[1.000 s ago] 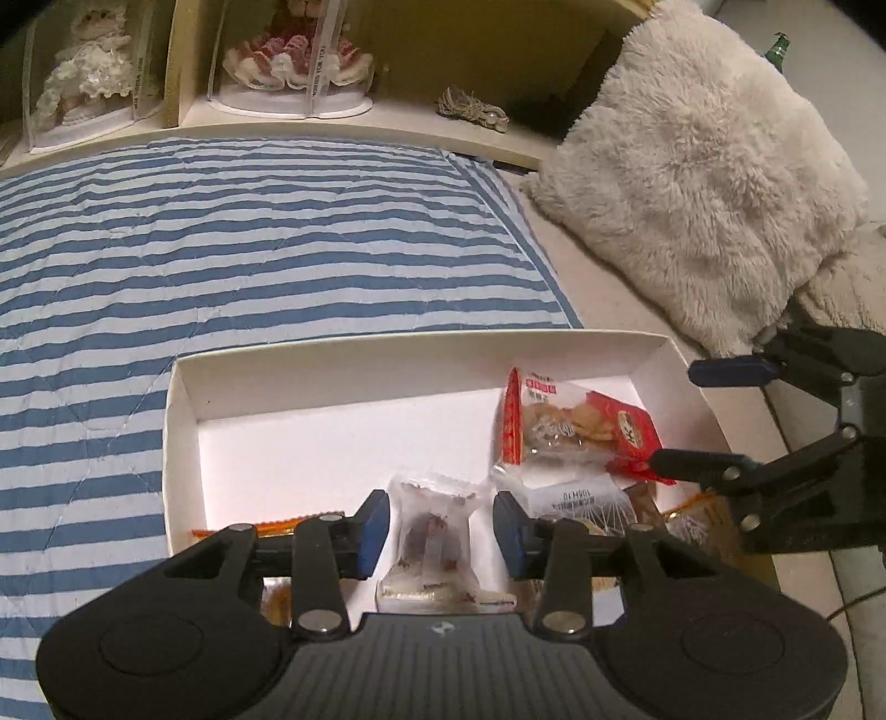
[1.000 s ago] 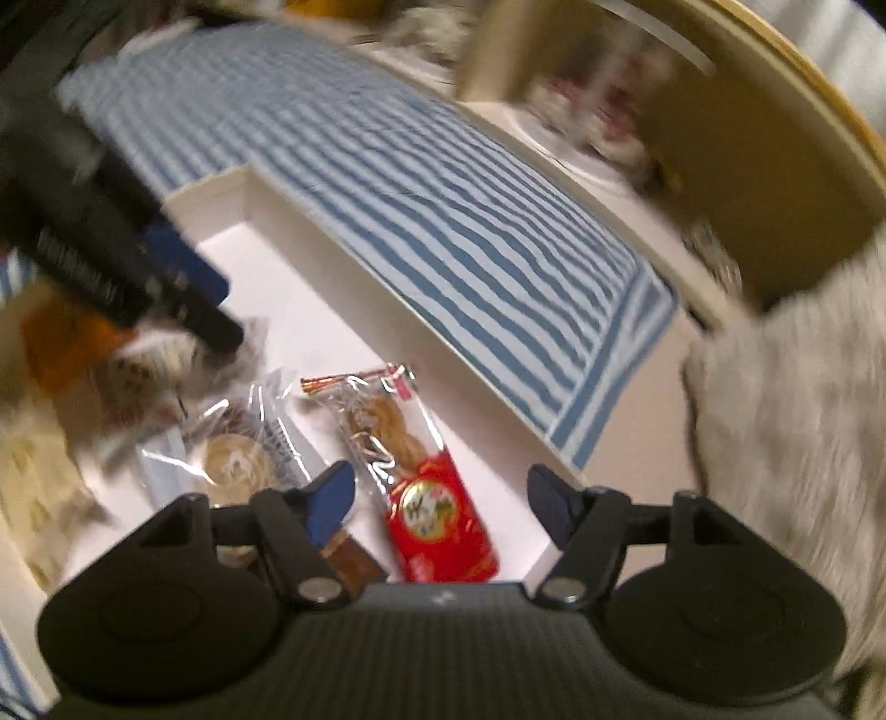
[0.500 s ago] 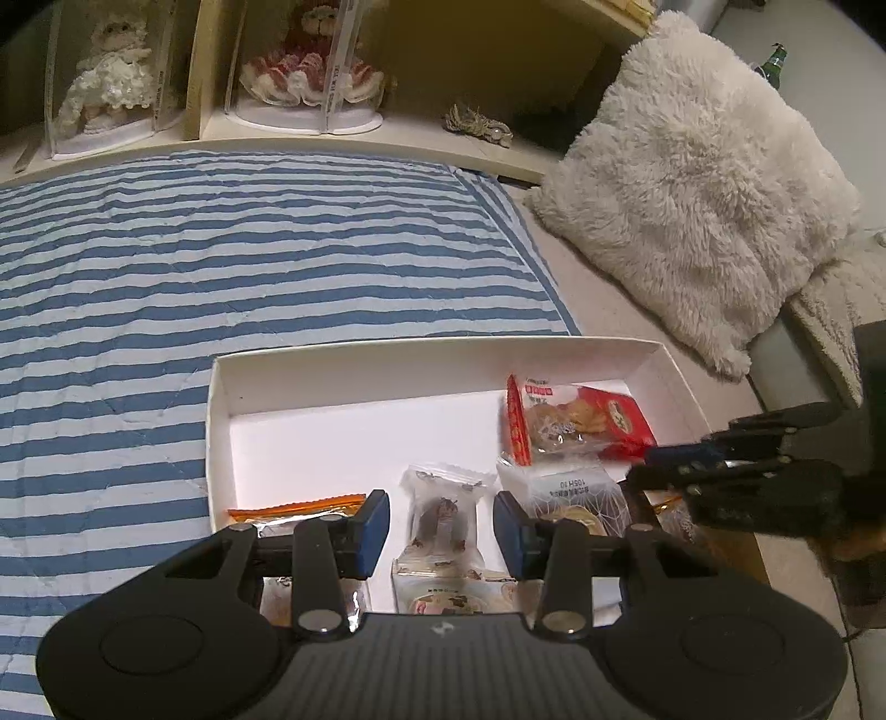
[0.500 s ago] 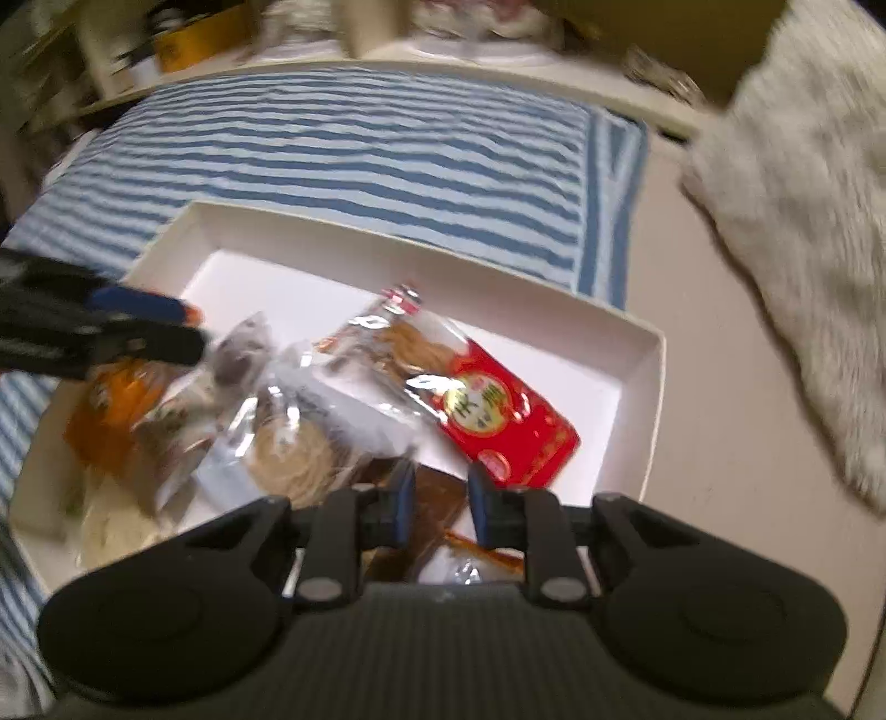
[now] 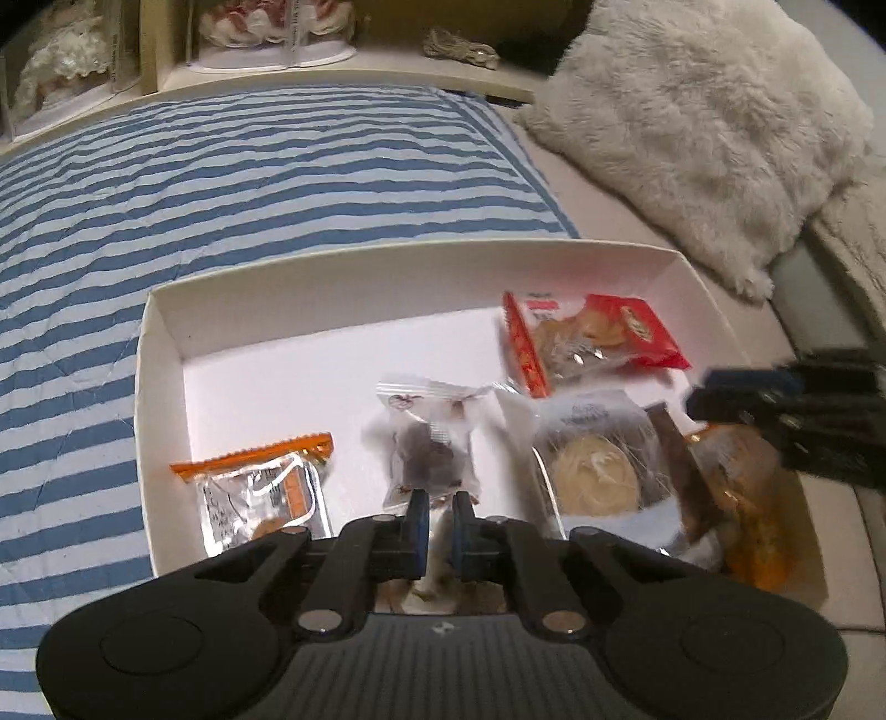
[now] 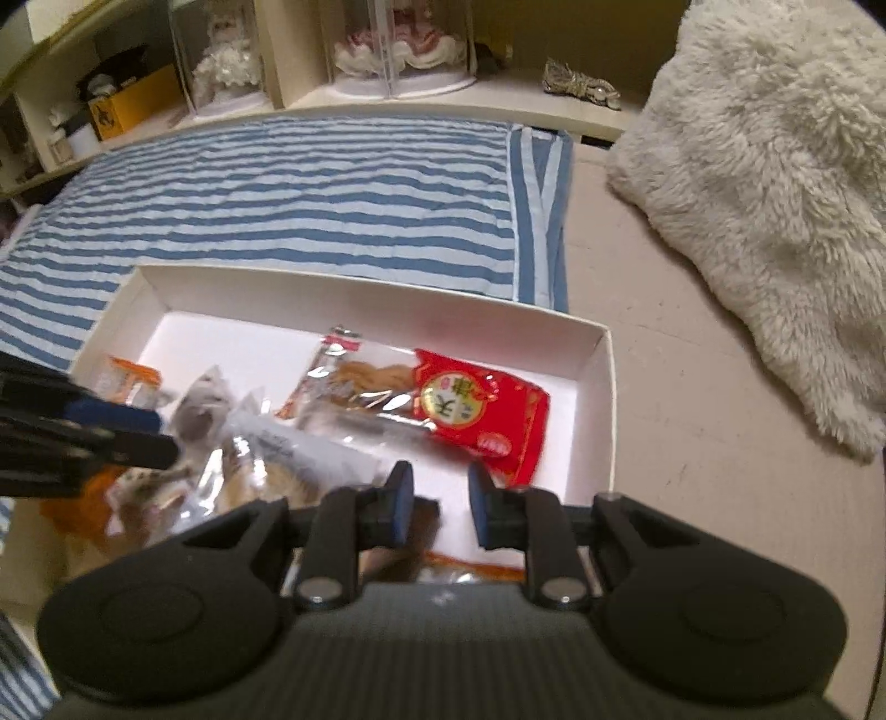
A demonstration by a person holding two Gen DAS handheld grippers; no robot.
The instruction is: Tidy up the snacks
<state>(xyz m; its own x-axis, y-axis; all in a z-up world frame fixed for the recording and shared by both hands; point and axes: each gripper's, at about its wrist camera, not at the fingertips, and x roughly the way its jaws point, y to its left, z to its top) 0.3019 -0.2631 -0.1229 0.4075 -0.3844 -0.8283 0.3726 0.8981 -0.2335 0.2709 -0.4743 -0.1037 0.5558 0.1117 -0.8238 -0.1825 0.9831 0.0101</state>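
A white box [image 5: 160, 354] lies on the bed and holds several snack packets: a red cracker pack [image 5: 598, 332], a clear packet with a dark snack [image 5: 429, 443], an orange-edged packet [image 5: 260, 487], a round-cookie packet [image 5: 598, 471]. My left gripper [image 5: 437, 526] is shut on the near edge of the clear dark-snack packet. My right gripper [image 6: 437, 498] is open a little and empty, over the box's near right part; it shows at the right in the left wrist view [image 5: 786, 399]. The red pack [image 6: 476, 410] and the box [image 6: 601, 399] also show in the right wrist view.
A blue-and-white striped blanket [image 5: 249, 183] covers the bed beyond the box. A fluffy white pillow [image 5: 703, 122] lies at the right. Shelves with dolls in clear cases [image 6: 404, 39] stand at the back.
My left gripper has closed onto the clear dark-snack packet. My right gripper was shut half a second ago and has opened a little and shifted over the box.
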